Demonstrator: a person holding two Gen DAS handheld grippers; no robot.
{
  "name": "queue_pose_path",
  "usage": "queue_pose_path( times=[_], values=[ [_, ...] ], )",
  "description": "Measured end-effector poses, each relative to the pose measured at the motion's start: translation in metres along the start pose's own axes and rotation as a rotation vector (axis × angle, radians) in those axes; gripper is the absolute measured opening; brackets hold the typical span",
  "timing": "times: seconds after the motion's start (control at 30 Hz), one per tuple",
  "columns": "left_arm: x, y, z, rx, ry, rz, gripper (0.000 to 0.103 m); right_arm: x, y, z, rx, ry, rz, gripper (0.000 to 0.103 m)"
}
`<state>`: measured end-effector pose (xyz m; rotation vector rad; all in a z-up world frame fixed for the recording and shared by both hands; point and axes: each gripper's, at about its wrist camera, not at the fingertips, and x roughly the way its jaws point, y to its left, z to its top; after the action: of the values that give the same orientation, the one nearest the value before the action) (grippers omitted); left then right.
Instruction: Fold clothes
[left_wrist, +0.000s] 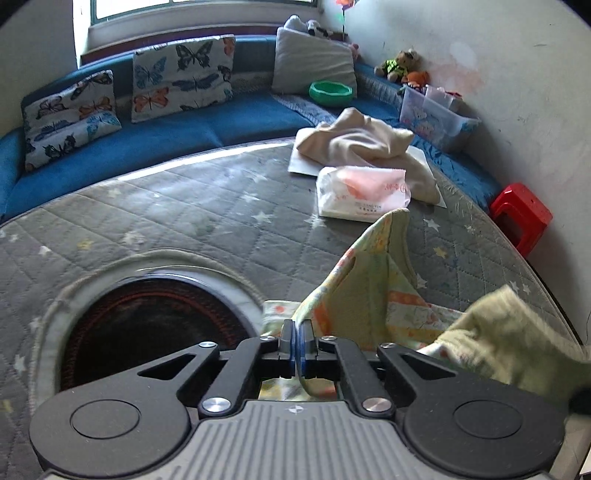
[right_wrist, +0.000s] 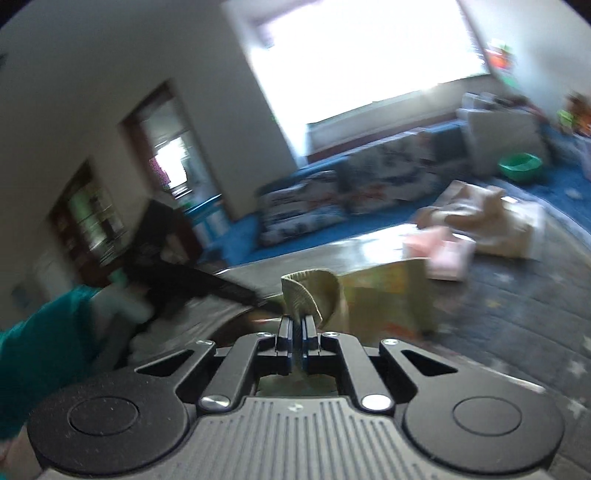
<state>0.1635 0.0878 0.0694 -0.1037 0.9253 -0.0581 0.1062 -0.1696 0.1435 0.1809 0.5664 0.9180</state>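
At lower centre, the left claw (left_wrist: 297, 334) pinches the patterned green garment (left_wrist: 373, 295), lifted above the quilted grey bench (left_wrist: 184, 206); the right claw (right_wrist: 297, 329) clamps its ribbed cuff (right_wrist: 301, 295).

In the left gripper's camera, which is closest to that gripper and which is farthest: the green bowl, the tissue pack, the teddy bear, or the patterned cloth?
1. Patterned cloth: pinched in the left gripper.
2. Tissue pack: ahead, right of centre on the mat.
3. Green bowl: farther back, on the blue cushion.
4. Teddy bear: far right corner by the wall.
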Motion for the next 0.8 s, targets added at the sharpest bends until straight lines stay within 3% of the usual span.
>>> queue_pose_path(
  times=[0.17,0.4,0.57,0.7,0.8],
  values=[
    [-0.027,0.02,-0.02,0.006,-0.024,0.018,0.002,0.004,0.055,-0.019,-0.145,0.109,0.136,0.004],
    [-0.032,0.043,-0.037,-0.058,0.003,0.007,0.006,0.022,0.103,-0.052,-0.289,0.288,0.234,0.001],
    [-0.023,0.03,-0.033,-0.045,-0.002,-0.014,0.023,0.022,0.097,-0.039,-0.284,0.287,0.153,0.006],
    [-0.011,0.013,-0.025,-0.018,0.0,-0.025,0.05,0.025,0.069,-0.02,-0.226,0.253,0.044,0.016],
    [0.004,-0.002,-0.02,0.011,0.012,-0.042,0.055,0.032,0.04,-0.01,-0.163,0.245,-0.047,0.025]
  ],
)
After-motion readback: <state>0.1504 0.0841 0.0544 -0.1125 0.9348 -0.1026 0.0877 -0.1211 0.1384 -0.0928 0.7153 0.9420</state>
